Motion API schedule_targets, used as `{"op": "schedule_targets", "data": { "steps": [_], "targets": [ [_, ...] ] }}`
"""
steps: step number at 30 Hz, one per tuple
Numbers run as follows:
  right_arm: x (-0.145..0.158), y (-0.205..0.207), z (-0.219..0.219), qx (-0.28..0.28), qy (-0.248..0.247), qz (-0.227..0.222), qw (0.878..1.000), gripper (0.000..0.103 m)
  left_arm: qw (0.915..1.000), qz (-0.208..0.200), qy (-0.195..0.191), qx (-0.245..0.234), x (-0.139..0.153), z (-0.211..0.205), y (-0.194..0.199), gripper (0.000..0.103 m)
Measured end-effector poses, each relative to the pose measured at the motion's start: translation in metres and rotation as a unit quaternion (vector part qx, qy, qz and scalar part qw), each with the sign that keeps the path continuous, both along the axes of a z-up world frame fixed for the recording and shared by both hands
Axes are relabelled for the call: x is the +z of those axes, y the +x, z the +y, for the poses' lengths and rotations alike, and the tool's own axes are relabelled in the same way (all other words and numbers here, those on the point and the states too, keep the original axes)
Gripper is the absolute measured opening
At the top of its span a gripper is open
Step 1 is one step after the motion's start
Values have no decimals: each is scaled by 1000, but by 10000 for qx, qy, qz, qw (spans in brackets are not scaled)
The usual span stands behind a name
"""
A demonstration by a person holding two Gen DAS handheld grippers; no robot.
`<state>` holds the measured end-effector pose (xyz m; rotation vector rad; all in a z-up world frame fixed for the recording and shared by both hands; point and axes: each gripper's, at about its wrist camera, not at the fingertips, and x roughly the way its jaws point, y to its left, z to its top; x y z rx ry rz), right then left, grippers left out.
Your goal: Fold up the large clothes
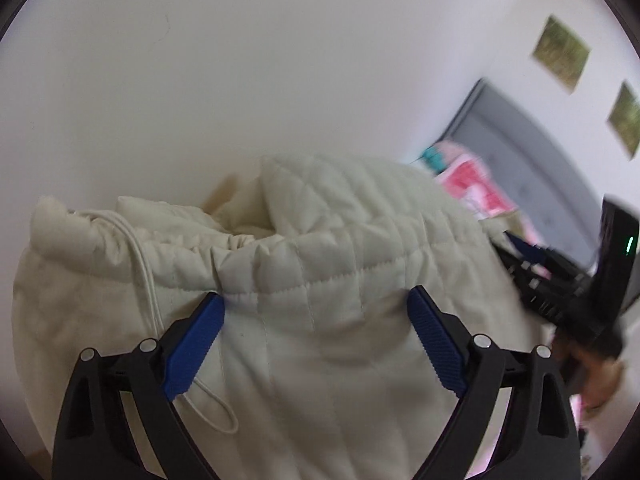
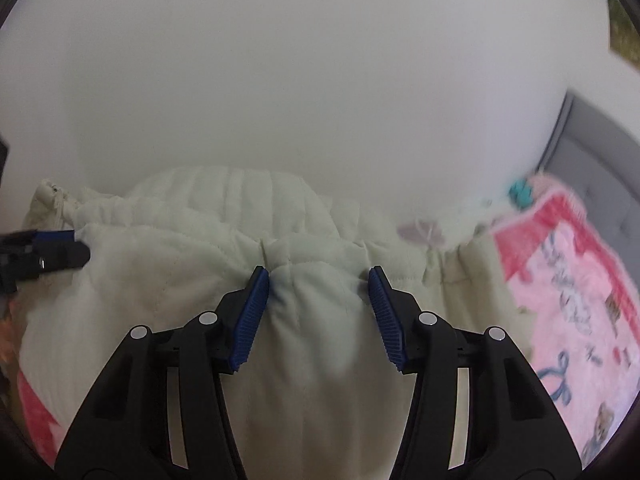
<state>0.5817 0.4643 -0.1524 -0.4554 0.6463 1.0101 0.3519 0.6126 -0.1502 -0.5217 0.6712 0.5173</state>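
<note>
So both claws are parked over a cream quilted garment (image 1: 320,280), looks like padded trousers or a jacket hem with a gathered elastic band and a white drawstring (image 1: 144,276) looping down past the left claw's left pad.

The left gripper (image 1: 316,304) is spread wide, released, fabric showing between the pads but nothing pinched as far as I can see. The right gripper (image 2: 318,276) is about half open with a puffy bump of the band sitting between its pads; the pads look just off the cloth, so I'd call it not gripping.

If you're grabbing the band for a fold, I'd bite right on the stitched seam ahead of each claw, not the puffy bit below it, since that stuff squishes and slips. Keep the drawstring out of the left pinch.

Room-wise: plain white wall straight ahead of both claws. To the right of the right claw there's a pink patterned blanket (image 2: 568,280), and a grey headboard (image 1: 516,160) beyond it. The garment's edge is just left of the left claw.
</note>
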Motion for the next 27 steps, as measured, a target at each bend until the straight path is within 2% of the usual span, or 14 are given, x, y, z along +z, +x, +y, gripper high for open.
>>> {"op": "schedule_targets", "data": {
  "steps": [1,3,7,9,16,19,21,25,27],
  "targets": [
    [-4,5,10,-6,-136,-11,9999,49,10000,46,14,64,-4,2,8,92],
    [-17,15,31,3,-448,24,9990,49,9993,114,-289,206,-14,21,18,92],
    [-38,37,45,-145,-514,554,9970,50,9983,382,-406,185,-27,43,48,92],
    [-45,38,46,-163,-557,501,9971,50,9979,370,-509,145,-35,51,50,92],
    [-67,40,42,-74,-308,405,9987,52,9996,64,103,266,-58,43,57,92],
    [-58,29,36,-88,-276,398,9988,52,9995,28,156,286,-52,42,51,92],
    [-51,35,37,-94,-281,410,9987,53,9997,44,23,251,-46,45,45,92],
    [-16,24,31,-47,-145,430,9990,59,9997,61,-75,226,-25,44,38,93],
    [4,16,22,-44,79,344,9994,61,9994,23,-68,341,-11,39,30,97]
  ]
}}
